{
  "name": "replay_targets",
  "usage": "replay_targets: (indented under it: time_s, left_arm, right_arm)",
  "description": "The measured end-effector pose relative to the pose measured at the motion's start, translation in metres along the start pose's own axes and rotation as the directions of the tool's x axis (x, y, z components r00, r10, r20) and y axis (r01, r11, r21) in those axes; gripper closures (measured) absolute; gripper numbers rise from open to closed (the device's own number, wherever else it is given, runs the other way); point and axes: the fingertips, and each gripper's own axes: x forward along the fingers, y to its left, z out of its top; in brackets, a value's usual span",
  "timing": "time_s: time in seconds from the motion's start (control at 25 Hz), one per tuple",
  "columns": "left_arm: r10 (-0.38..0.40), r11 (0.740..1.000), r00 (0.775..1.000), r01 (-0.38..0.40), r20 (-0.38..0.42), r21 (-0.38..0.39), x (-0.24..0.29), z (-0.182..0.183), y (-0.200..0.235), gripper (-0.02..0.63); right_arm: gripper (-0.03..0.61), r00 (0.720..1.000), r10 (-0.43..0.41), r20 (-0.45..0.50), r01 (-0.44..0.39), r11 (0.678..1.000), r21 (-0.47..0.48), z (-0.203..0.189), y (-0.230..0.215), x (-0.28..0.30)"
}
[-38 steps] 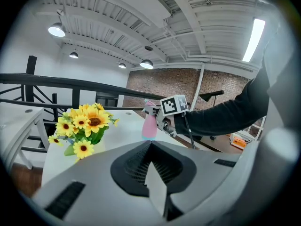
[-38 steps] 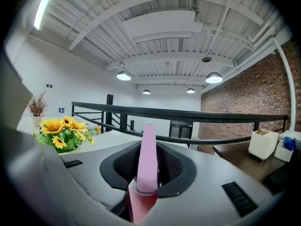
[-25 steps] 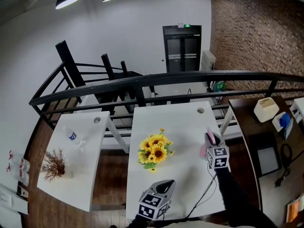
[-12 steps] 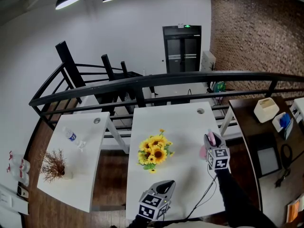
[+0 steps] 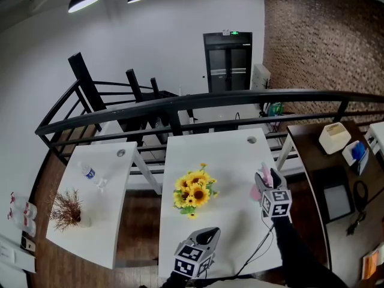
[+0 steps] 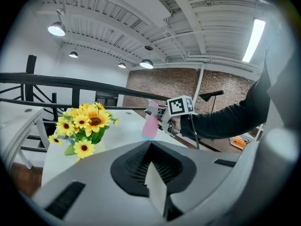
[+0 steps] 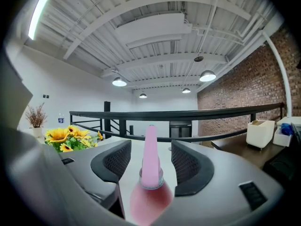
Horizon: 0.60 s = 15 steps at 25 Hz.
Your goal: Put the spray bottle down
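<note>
A pink spray bottle (image 5: 257, 189) stands upright on the white table (image 5: 228, 152), right of the middle. My right gripper (image 5: 267, 177) is around its top, and its jaws are opening. In the right gripper view the bottle's neck (image 7: 150, 166) stands between the two pads with a gap on each side, so neither presses on it. My left gripper (image 5: 206, 237) rests low at the table's front edge, shut on nothing, its pads meeting in its own view (image 6: 151, 149). From there I see the bottle (image 6: 150, 125) ahead with the right gripper's marker cube beside it.
A bunch of yellow sunflowers (image 5: 193, 191) stands mid-table, left of the bottle. A second white table at the left carries a water bottle (image 5: 91, 173) and a dried plant (image 5: 67, 207). A black railing (image 5: 180, 104) runs behind. A brown desk with a white box (image 5: 334, 138) is at the right.
The right gripper's jaws stand wider round the spray bottle's top than before. Neither hand has shifted noticeably, and the bottle stays where it was.
</note>
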Motion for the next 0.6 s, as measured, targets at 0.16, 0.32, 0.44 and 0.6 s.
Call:
replay_targets:
  time_s: [0.16, 0.32, 0.44, 0.6]
  left_arm:
    - [-0.004, 1.000, 1.000, 0.004, 0.001, -0.012, -0.005, -0.003, 0.001, 0.600]
    - [0.001, 1.000, 1.000, -0.001, 0.016, -0.019, -0.010, -0.002, 0.003, 0.600]
    - [-0.007, 1.000, 1.000, 0.007, 0.024, -0.020, -0.012, 0.000, 0.001, 0.600]
    - [-0.012, 1.000, 0.999, 0.013, 0.033, -0.020, -0.015, 0.004, 0.000, 0.600]
  right_arm:
    - [0.342, 0.998, -0.042, 0.037, 0.041, 0.998, 0.051, -0.002, 0.003, -0.036]
    - [0.342, 0.996, -0.080, 0.036, 0.075, 0.990, 0.118, -0.012, 0.012, -0.086]
    - [0.466, 0.996, -0.081, 0.037, 0.076, 0.989, 0.129, -0.018, 0.025, -0.121]
    - [0.577, 0.998, -0.035, 0.054, 0.028, 0.991, 0.131, -0.007, 0.049, -0.151]
